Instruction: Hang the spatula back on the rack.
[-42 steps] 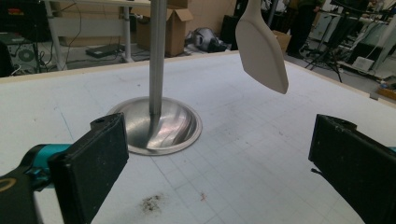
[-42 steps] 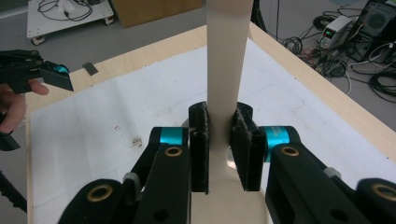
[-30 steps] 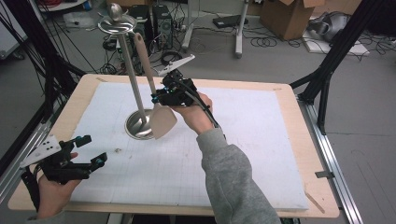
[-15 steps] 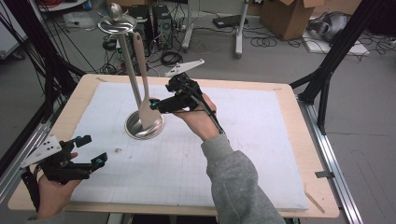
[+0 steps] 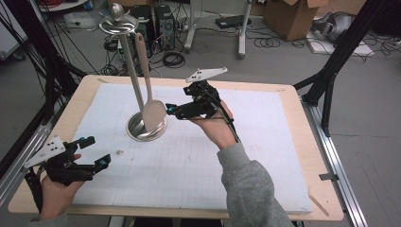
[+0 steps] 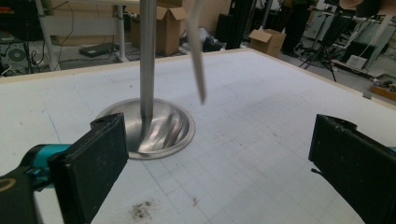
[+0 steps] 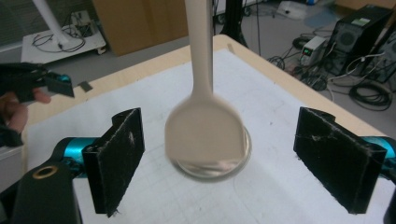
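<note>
Spatula (image 5: pixel 152 113) is hanging from the top disc of the stand (image 5: pixel 135 80), its pale blade hovering over the stand's round steel base (image 5: pixel 142 132), blade edge near the right gripper's tips.

Table (image 5: pixel 283 156) is carrying a white gridded mat (image 5: pixel 189 161); faint grid lines are showing, and no readable writing, label or brand is showing on mat, stand or spatula. Cardboard boxes (image 5: pixel 288 16) and computer cases (image 5: pixel 156 23) are sitting on the floor beyond; any print on them is too small to read.

Stand is rising as a thin steel pole from the base, well left of table centre. In the left gripper view the pole (image 6: pixel 147 60) is standing beside the spatula handle (image 6: pixel 196 51), the two apart.

Right gripper (image 5: pixel 171 110) is pointing left at the blade; its jaws have just been opening and are standing wide apart. In the right gripper view the blade (image 7: pixel 205 135) is hanging between the two jaws, touching neither, blurred.

Left gripper (image 5: pixel 97 151) is resting near the table's near-left corner, well apart from the stand, jaws wide apart with nothing between them.
</note>
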A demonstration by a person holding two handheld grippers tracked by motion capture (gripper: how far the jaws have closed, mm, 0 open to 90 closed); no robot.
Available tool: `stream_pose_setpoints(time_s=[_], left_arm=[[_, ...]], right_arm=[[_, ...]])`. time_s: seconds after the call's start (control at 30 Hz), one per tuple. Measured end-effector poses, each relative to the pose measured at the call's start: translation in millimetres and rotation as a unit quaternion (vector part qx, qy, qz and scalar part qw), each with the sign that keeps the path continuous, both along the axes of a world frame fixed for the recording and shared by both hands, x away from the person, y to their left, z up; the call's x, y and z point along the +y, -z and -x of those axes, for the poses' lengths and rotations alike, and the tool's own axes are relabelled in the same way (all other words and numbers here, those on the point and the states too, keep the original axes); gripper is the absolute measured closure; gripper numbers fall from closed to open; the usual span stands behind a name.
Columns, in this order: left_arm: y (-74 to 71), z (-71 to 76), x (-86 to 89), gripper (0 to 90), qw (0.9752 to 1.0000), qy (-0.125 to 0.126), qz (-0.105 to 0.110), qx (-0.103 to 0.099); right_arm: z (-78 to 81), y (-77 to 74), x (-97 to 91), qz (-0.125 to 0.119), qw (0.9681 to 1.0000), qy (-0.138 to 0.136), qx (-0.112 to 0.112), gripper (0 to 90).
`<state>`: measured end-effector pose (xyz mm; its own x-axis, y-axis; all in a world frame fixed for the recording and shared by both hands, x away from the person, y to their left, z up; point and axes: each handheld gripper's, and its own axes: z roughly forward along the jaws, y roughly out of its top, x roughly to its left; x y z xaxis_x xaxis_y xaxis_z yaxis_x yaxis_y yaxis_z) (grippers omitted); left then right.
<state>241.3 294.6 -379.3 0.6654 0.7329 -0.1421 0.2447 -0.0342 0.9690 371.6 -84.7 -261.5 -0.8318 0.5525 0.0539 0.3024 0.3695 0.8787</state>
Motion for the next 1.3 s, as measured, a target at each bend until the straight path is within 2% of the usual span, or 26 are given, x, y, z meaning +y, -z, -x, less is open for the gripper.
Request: stream_pose_setpoints(time_s=[0.13,0.6,0.8,1.07,1.13,1.2,1.3], left_arm=[[-0.2,-0.5,1.4,5.2,1.0,-0.001,0.002,0.0],[-1.3,-0.8,5.9,5.2,0.9999,-0.007,0.008,-0.002],[-1.2,-3.3,3.4,5.2,1.0,-0.005,0.008,-0.002],[0.3,-5.6,-2.1,5.2,1.0,0.0,0.006,0.001],[0.8,-6.0,-3.0,5.2,1.0,0.001,0.005,0.001],[1.1,-5.7,-3.4,5.2,1.0,0.002,0.005,0.002],[1.9,-4.5,-3.7,5.2,1.0,0.002,0.006,0.003]], right_arm=[[3.6,3.5,-13.3,-0.014,0.9999,0.001,-0.002,15.6],[13.2,19.7,-62.4,-0.029,0.999,0.034,0.002,15.7],[24.5,23.4,-83.4,-0.032,0.9984,0.044,-0.014,15.7],[34.6,38.3,-114.8,-0.038,0.9974,0.061,-0.013,15.6],[35.7,42.1,-121.5,-0.037,0.997,0.066,-0.018,15.5],[37.7,46.4,-130.0,-0.044,0.9962,0.072,-0.02,15.5],[42.6,50.5,-140.2,-0.044,0.9949,0.082,-0.038,15.5]])
